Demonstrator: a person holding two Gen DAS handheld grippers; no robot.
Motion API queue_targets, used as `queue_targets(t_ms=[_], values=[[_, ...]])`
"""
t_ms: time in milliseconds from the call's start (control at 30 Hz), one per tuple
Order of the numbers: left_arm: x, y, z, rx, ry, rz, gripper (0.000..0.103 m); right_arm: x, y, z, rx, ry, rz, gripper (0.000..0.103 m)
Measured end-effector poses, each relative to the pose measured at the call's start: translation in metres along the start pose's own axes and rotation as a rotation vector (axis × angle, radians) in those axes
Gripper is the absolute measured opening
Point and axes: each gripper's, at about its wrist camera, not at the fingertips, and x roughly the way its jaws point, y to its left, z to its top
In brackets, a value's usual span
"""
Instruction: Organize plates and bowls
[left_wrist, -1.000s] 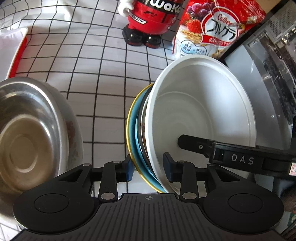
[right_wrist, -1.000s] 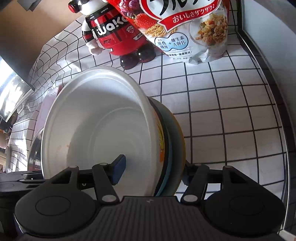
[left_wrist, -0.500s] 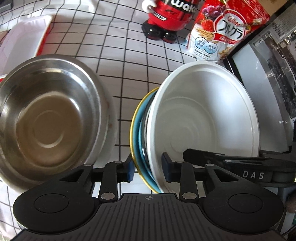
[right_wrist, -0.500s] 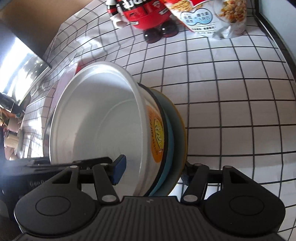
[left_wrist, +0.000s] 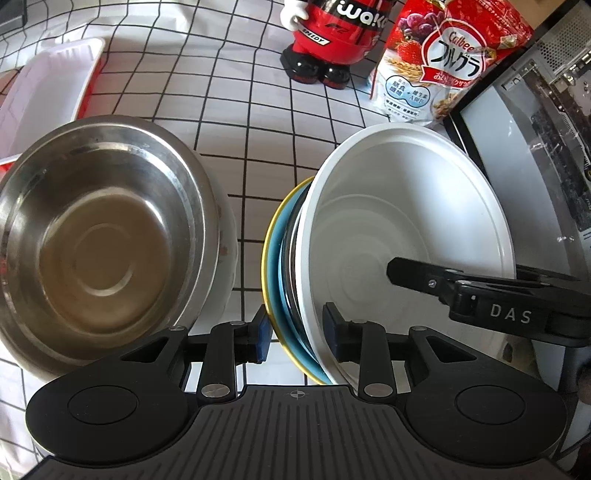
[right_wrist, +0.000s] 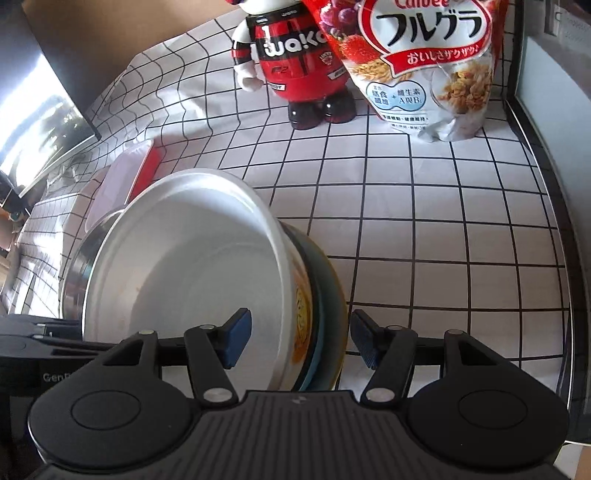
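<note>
Left wrist view: the left gripper (left_wrist: 295, 338) has its fingers closed on the rims of a stack, a white bowl (left_wrist: 406, 240) nested on a blue plate (left_wrist: 275, 266), held tilted at 1 o'clock, probably so both travel as one. A steel bowl (left_wrist: 99, 240) sits on the counter (left_wrist: 258, 147) at 10 o'clock.

Right wrist view: the right gripper (right_wrist: 301, 341) straddles the same stack, fingers spread and apparently not pinching, likely steadying or releasing it.
</note>
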Motion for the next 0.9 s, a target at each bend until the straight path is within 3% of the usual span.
queue_targets(t_ms=[133,667,900], values=[[0.001,-0.001,0.000,0.004,0.000,-0.001,0.034,0.006,-0.002,-0.003,0.029,0.033,0.048,0.059],[-0.002,-0.001,-0.004,0.001,0.014,-0.014,0.033,-0.004,-0.004,-0.017,0.059,0.044,0.050,0.057],[-0.017,0.002,-0.003,0.000,-0.025,-0.030,0.033,-0.007,0.000,-0.018,0.064,0.024,0.020,0.057]])
